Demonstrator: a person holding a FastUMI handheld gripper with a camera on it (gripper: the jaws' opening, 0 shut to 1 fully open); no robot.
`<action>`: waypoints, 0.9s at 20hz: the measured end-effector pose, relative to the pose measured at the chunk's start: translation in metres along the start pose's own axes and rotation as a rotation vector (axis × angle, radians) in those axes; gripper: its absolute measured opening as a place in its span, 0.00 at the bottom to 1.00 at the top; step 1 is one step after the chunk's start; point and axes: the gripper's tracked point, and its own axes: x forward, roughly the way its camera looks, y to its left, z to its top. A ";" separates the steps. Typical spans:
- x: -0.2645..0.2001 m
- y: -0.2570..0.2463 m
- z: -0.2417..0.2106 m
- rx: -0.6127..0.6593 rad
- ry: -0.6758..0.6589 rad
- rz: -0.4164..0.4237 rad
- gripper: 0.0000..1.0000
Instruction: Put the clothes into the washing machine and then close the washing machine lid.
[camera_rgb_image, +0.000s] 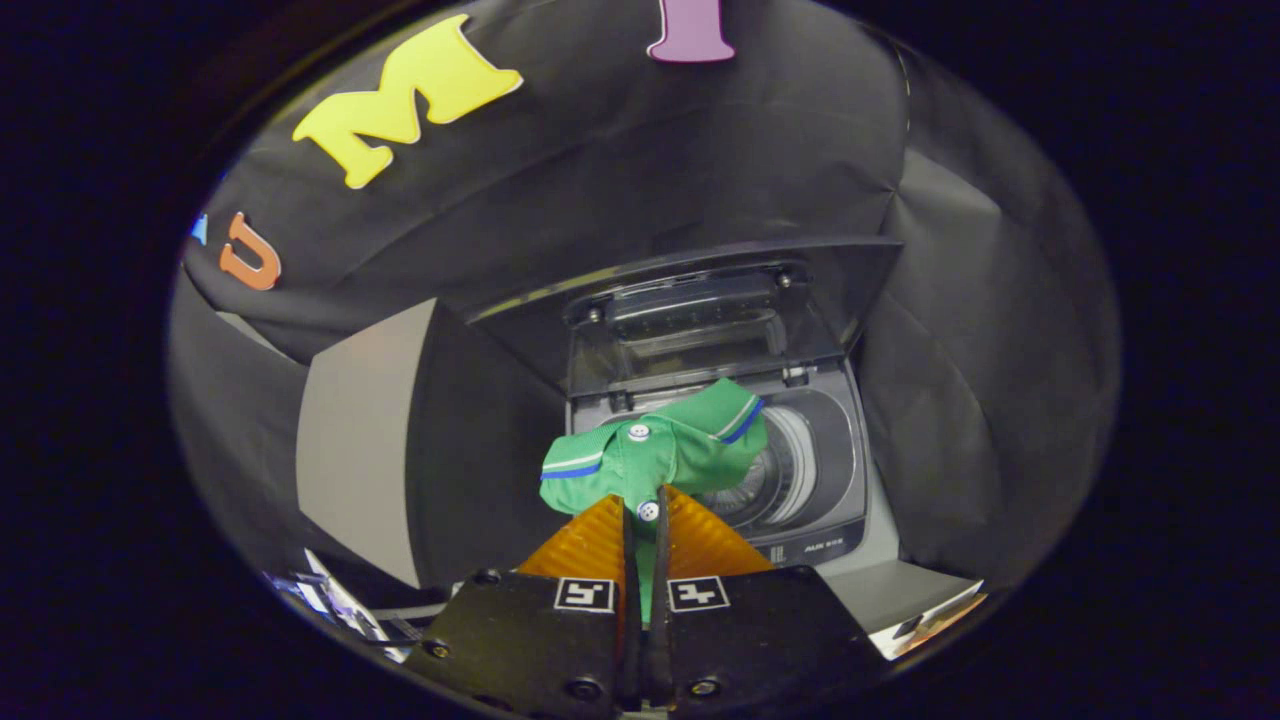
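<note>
The gripper (643, 520) points forward and slightly downward toward the washing machine (815, 480), its two fingers running side by side up from 6 o'clock. The fingers are drawn in to a narrow slit, and green fabric shows in that slit along their length. Both fingers press on the green shirt (660, 450), which is pinched near its button placket; one white button (648, 511) sits right at the fingertips and a second white button (638, 432) lies higher on the cloth.

The shirt bunches up just ahead of the fingertips, at 12 o'clock from them. Its collar, edged with white and blue stripes, spreads toward 10 o'clock and 2 o'clock. The garment hangs in the air in front of the machine's opening and covers the near left part of the drum mouth; whether any of it touches the rim cannot be told.

The washing machine stands beyond the fingers, at 1 to 2 o'clock from the fingertips. Its lid (690, 320) is raised, folded upward and back at 12 o'clock. The drum (790, 460) lies open beneath, its round ribbed interior visible to the right of the shirt. A control strip (815, 548) runs along the machine's near edge at 3 o'clock from the fingertips.
</note>
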 end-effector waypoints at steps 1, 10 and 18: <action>0.011 -0.006 0.001 0.000 -0.003 -0.009 0.07; 0.077 -0.026 -0.006 -0.118 -0.049 -0.017 0.08; 0.118 -0.027 -0.027 -0.166 -0.024 0.055 0.13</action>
